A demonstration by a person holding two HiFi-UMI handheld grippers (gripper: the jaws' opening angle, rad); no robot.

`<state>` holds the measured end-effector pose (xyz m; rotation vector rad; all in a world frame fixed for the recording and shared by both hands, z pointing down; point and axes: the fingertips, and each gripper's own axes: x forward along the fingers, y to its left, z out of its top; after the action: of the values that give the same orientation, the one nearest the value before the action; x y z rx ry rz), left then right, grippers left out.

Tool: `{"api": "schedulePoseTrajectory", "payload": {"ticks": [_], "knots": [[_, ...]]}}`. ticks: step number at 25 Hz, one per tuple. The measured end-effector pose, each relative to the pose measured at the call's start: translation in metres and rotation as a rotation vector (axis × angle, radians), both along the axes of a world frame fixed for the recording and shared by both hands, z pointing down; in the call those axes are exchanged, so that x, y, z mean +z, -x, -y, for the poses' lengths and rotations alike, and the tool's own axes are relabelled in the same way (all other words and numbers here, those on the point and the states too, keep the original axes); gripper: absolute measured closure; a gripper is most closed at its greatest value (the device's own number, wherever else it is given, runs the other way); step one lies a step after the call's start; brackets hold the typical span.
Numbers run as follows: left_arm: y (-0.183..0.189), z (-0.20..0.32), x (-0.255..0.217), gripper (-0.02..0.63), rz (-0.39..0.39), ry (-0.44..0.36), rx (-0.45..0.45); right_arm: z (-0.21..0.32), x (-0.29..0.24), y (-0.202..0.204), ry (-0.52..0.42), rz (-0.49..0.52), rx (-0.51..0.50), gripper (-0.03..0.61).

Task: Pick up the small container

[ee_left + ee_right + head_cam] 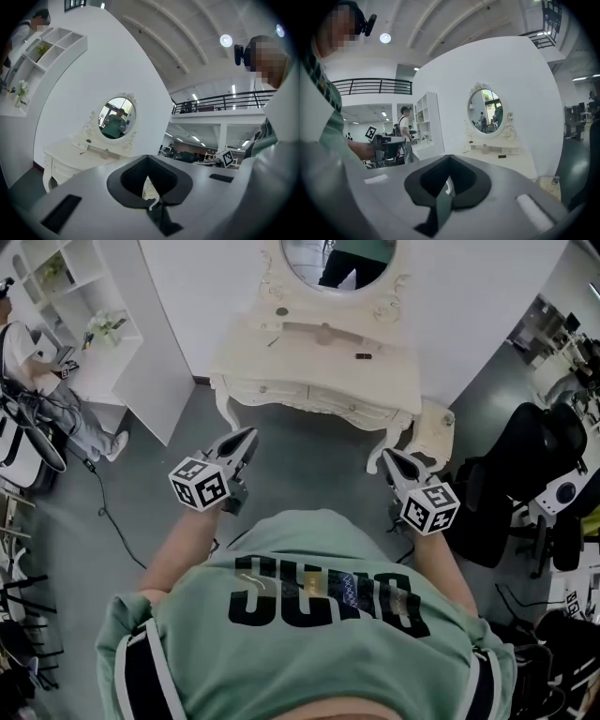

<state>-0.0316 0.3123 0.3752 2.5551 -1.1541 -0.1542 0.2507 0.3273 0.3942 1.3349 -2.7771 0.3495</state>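
Head view: the person stands back from the white table (309,367) at the top centre of the frame, with the left gripper (246,439) at centre left and the right gripper (386,457) at centre right. Both are at waist height and aim up-frame at it, which looks to me like a carrying pose for the approach. What I take for the small container (323,334) is a pale stub under the mirror (337,259), well apart from both grippers.

Left gripper view: the left gripper (148,161) has its jaws clenched on nothing. The table (70,157) sits at lower left.

Right gripper view: the right gripper (449,161) is likewise clenched and empty. The small container (485,148) stands right of centre and seems upright, long axis vertical, though it is too small to tell which way it faces
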Motion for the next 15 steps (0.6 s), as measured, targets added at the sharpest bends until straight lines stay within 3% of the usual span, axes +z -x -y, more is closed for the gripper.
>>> {"api": "schedulePoseTrajectory", "payload": {"ticks": [8, 15], "knots": [[-0.008, 0.015, 0.018, 0.614, 0.020, 0.039, 0.010, 0.023, 0.018, -0.008, 0.036, 0.010, -0.002, 0.571], [0.027, 0.098, 0.025, 0.614, 0.007, 0.044, 0.067, 0.094, 0.025, 0.031, 0.055, -0.005, 0.044, 0.571]]}}
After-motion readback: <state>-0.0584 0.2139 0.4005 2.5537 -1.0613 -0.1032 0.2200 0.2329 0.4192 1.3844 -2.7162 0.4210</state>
